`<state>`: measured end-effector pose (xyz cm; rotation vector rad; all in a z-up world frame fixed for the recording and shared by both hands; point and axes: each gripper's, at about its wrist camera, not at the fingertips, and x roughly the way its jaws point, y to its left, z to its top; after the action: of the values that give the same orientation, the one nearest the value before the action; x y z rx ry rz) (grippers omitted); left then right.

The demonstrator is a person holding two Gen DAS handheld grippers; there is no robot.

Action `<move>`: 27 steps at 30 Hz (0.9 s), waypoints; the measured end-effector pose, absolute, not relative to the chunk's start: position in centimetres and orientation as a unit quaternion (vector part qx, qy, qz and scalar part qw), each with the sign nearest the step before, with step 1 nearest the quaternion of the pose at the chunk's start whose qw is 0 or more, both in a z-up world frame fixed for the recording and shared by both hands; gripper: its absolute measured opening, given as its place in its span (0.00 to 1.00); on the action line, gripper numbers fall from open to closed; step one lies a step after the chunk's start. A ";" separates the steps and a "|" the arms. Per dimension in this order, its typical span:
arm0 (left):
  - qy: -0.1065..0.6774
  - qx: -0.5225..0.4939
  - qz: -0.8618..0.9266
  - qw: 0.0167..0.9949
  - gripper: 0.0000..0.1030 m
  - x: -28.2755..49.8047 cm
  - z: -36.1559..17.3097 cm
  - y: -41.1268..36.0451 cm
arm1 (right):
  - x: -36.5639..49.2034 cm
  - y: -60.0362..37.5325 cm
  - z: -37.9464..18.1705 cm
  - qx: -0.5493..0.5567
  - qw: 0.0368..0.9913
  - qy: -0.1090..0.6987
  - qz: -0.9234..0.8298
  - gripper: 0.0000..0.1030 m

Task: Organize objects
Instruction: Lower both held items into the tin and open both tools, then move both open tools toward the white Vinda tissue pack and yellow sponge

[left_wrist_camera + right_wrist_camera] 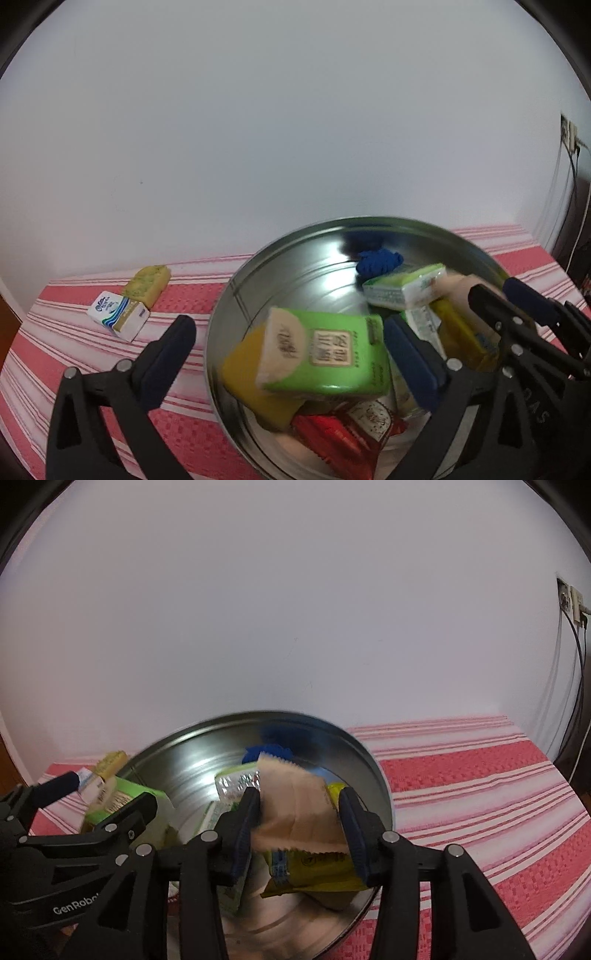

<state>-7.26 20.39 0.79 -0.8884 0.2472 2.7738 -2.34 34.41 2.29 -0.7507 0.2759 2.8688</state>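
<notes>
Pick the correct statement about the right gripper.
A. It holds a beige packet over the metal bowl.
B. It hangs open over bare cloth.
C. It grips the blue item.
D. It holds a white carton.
A: the right gripper pinches the beige packet above the metal bowl.

Hidden or unclear, from my two wrist views:
- Metal bowl [236,295]: near rim cut off by the frame's bottom edge.
- Red packet [343,435]: partly under the green box [328,354]; print blurred.
- Blue item [378,260]: too smeared to identify.
- Beige packet [299,805] between my right gripper's [301,827] fingers: motion-blurred, and covering part of the yellow packet [317,871].
- White carton [88,784]: mostly behind my left gripper [288,354].
</notes>
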 end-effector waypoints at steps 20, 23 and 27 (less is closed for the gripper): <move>0.015 -0.254 0.956 0.149 1.00 -5.5 3.4 16.7 | 2.1 33.9 2.0 -0.135 0.118 0.135 0.975 0.68; 0.019 -0.249 0.959 0.134 1.00 -5.4 3.4 15.2 | 1.7 34.3 2.8 -0.136 0.125 0.132 0.974 0.68; 0.019 -0.251 0.961 0.109 1.00 -6.2 2.6 12.9 | 0.9 34.5 2.7 -0.134 0.137 0.121 0.974 0.68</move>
<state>-6.24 12.89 2.61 -0.7394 0.0561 2.8270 0.86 34.47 2.71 -0.3883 0.3506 2.8179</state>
